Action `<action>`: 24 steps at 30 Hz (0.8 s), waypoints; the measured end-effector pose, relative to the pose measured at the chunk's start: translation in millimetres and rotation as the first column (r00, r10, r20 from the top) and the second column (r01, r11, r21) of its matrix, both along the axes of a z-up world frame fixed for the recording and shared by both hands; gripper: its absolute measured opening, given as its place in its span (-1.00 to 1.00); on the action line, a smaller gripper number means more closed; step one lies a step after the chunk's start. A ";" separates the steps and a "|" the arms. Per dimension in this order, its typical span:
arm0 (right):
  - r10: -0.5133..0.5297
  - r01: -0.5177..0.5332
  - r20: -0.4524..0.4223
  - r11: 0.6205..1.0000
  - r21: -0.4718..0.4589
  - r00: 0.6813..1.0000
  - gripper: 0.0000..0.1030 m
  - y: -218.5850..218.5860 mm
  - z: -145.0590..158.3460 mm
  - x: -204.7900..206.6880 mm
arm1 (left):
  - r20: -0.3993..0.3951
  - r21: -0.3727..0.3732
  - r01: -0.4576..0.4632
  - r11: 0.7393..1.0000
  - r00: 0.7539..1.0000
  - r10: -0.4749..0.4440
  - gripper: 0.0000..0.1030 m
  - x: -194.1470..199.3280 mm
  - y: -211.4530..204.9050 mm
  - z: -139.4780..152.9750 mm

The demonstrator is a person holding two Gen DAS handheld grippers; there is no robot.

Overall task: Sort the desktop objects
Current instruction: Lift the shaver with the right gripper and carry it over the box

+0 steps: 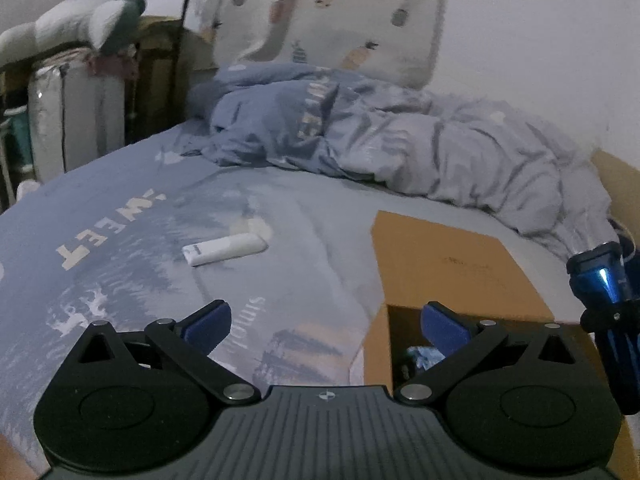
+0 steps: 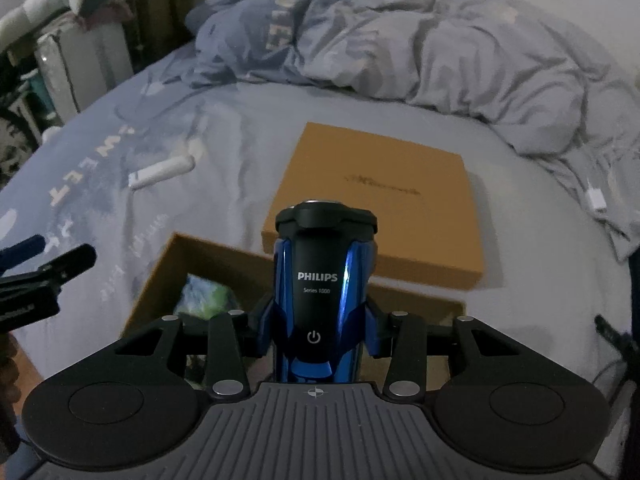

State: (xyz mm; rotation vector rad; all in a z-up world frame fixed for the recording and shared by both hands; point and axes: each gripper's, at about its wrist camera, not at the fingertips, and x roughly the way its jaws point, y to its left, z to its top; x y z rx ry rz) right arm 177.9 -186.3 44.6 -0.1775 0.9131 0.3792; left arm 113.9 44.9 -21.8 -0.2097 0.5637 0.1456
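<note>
r gripper [image 2: 322,320] clamps shaver [image 2: 325,280] over box [image 2: 160,280].

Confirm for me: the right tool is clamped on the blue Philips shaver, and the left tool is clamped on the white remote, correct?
Not quite. The right tool does clamp the shaver, but the left tool is open and holds nothing; the left wrist view shows the white remote lying on the bedsheet ahead of it.
</note>
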 end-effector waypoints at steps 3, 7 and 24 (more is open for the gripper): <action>-0.011 0.011 -0.009 1.000 0.013 1.000 -0.10 -9.7 -8.0 -10.4 | -0.002 0.019 0.024 1.000 1.000 -0.023 1.00 -2.3 -11.1 -2.4; -0.030 0.030 -0.015 0.999 0.027 0.999 -0.10 -22.9 -15.8 -22.6 | 0.008 0.034 0.047 0.998 0.999 -0.047 1.00 -5.5 -22.3 -0.9; -0.093 0.096 -0.054 0.993 0.062 0.994 -0.10 -66.7 -50.8 -55.1 | 0.037 0.116 0.126 0.985 0.991 -0.131 1.00 -13.5 -62.2 3.5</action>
